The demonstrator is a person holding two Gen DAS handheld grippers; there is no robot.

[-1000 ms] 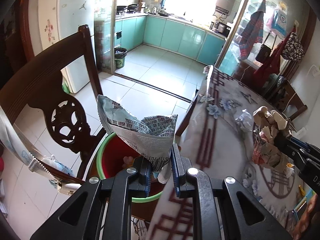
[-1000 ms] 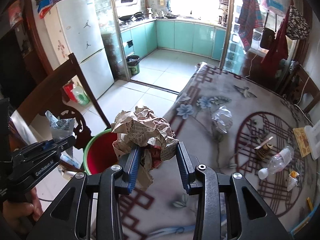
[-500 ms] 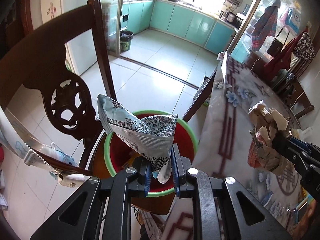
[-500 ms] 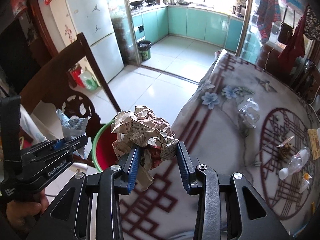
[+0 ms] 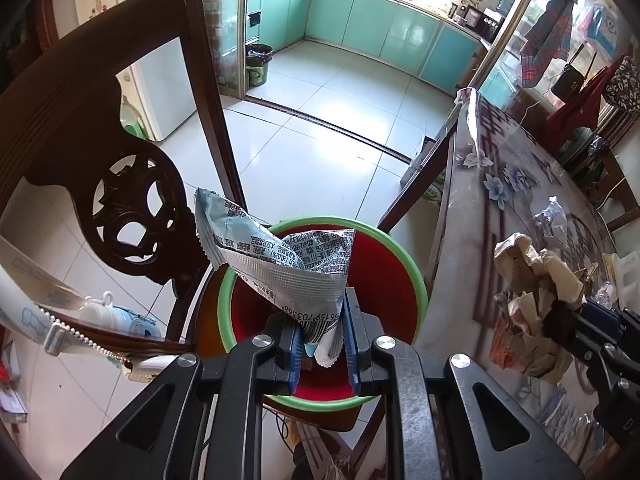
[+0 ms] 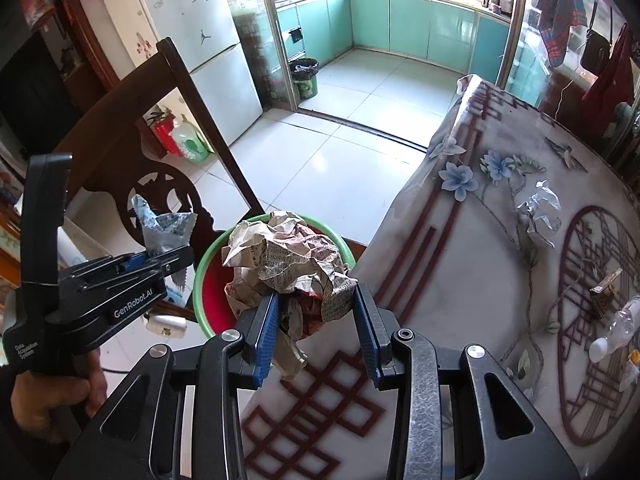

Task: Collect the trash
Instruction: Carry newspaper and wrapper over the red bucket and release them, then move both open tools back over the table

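Observation:
My left gripper [image 5: 320, 320] is shut on a silver-grey printed snack wrapper [image 5: 280, 256] and holds it right above a red bin with a green rim [image 5: 392, 276]. My right gripper [image 6: 316, 312] is shut on a crumpled newspaper ball [image 6: 288, 264] at the table's left edge, partly over the same bin [image 6: 208, 300]. The left gripper [image 6: 160, 264] with the wrapper [image 6: 160, 228] shows at left in the right wrist view. The newspaper ball [image 5: 532, 300] shows at right in the left wrist view.
A dark carved wooden chair [image 5: 120, 184] stands left of the bin. The table with a floral cloth [image 6: 460, 240] carries a crumpled clear plastic piece [image 6: 536, 208], a small brown carton [image 6: 604, 292] and a plastic bottle [image 6: 616, 332]. Tiled floor lies beyond.
Both grippers moved left toward the bin. The wrapper now hangs over the bin's middle and the newspaper ball has reached the bin's rim.

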